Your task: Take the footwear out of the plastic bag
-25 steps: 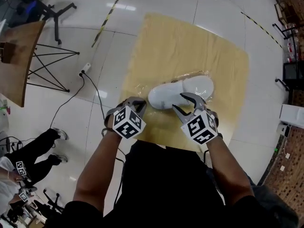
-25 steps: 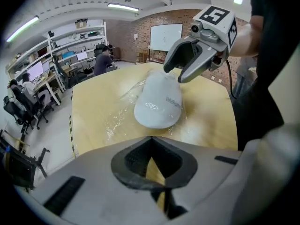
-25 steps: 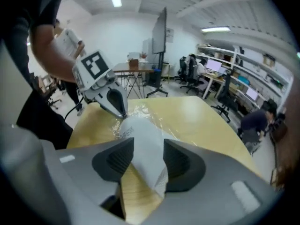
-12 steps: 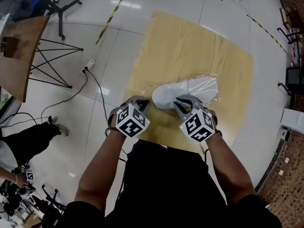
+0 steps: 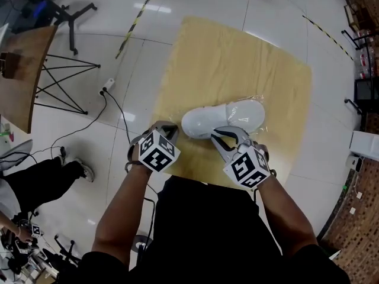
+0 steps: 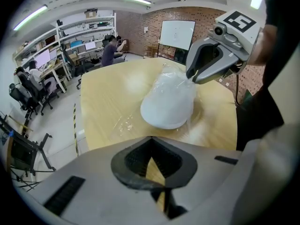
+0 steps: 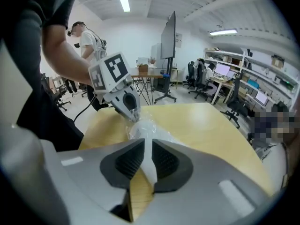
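Observation:
A white shoe (image 5: 220, 120) lies inside a clear plastic bag (image 5: 256, 112) on a tan mat (image 5: 237, 58) on the floor; its rounded end faces the left gripper view (image 6: 168, 104). My left gripper (image 5: 170, 129) is shut at the bag's near left corner, and the right gripper view shows its tip (image 7: 133, 112) pinching crinkled plastic (image 7: 151, 127). My right gripper (image 5: 228, 134) has just been closing, and a pale fold of the bag now sits pinched between its pads (image 7: 161, 159). Seen from the left, that gripper (image 6: 191, 76) holds the plastic over the shoe.
A wooden table (image 5: 23, 70) on black wire legs stands at the left, with a power strip and cable (image 5: 106, 86) on the tiled floor beside the mat. A person's legs (image 5: 56, 176) show at lower left. Shelves and boxes line the right edge.
The right gripper's jaws, wide open around the shoe a second ago, have closed on the bag and drawn slightly toward me. Shoe and bag shifted a little left.

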The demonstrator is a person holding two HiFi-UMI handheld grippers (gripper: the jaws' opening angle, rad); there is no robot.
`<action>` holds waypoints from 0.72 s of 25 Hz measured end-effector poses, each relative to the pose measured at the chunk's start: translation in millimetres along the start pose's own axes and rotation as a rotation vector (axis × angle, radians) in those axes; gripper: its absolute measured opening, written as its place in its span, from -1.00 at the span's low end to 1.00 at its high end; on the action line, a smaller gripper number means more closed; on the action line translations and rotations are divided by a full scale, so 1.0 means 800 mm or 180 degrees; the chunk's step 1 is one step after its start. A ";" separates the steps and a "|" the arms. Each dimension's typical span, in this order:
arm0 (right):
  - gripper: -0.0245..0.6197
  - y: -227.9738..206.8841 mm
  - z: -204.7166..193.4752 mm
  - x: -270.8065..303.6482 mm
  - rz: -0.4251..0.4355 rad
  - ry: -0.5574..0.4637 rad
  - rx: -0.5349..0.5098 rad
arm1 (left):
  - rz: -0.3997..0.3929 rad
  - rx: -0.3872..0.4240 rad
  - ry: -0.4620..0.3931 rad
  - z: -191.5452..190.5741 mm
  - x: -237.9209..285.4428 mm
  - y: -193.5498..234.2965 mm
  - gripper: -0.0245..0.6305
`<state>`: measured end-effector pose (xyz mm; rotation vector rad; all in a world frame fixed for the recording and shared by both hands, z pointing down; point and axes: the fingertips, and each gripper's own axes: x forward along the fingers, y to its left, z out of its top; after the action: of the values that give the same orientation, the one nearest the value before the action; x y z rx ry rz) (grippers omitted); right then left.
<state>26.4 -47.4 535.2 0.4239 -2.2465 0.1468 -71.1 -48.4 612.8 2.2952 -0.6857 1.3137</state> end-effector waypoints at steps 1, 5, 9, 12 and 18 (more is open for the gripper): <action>-0.76 0.002 0.003 -0.008 0.0027 -0.0070 0.0024 | -0.0010 -0.0039 -0.0031 0.001 -0.002 0.002 -0.90; -0.59 -0.026 -0.015 -0.054 -0.0174 -0.0306 0.0390 | -0.0214 -0.0535 -0.0515 0.023 -0.025 0.014 -0.90; -0.59 -0.112 -0.125 -0.111 -0.0882 -0.0157 0.1616 | -0.0580 -0.1620 -0.0968 0.044 -0.038 0.027 -0.90; -0.49 -0.149 -0.201 -0.132 -0.1085 -0.0117 0.2636 | -0.0655 -0.1788 -0.0935 0.042 -0.030 0.030 -0.83; -0.49 -0.142 -0.233 -0.111 -0.0911 0.0013 0.2975 | -0.0582 -0.1533 -0.0815 0.048 -0.016 0.016 -0.82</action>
<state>252.8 -86.3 585.7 1.2134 -1.9618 1.0525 -58.4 -77.7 584.9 2.0780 -0.7559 0.6846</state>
